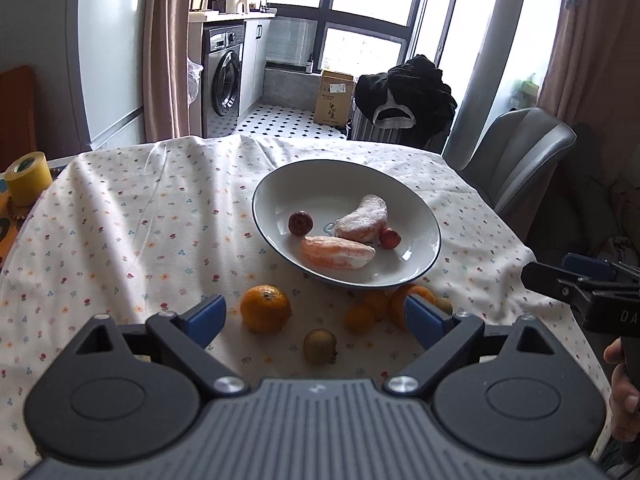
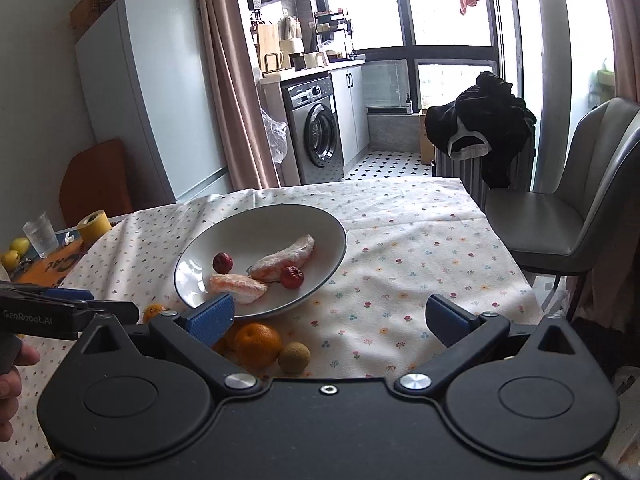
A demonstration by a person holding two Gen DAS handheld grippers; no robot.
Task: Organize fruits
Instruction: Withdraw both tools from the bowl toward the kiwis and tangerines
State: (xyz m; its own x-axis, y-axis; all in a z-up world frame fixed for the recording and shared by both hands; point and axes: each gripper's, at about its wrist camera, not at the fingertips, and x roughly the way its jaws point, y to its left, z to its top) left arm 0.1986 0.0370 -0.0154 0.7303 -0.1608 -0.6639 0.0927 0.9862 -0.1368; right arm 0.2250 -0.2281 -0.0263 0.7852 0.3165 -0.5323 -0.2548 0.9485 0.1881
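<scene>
Both grippers, left gripper [image 1: 314, 312] and right gripper [image 2: 328, 316], spread empty; round orange mandarin [image 1: 265, 308] sits on counter near white shallow bowl [image 1: 416, 208], likely to roll off if nudged.

I see daylight through tall windows [image 2: 448, 4], pink curtains [image 2: 232, 80], white fridge [image 2: 152, 92], washing machine [image 2: 316, 132], black-and-white tiled floor [image 1: 288, 118], grey chair [image 2: 560, 204], floral-clothed table [image 2: 420, 240]
</scene>
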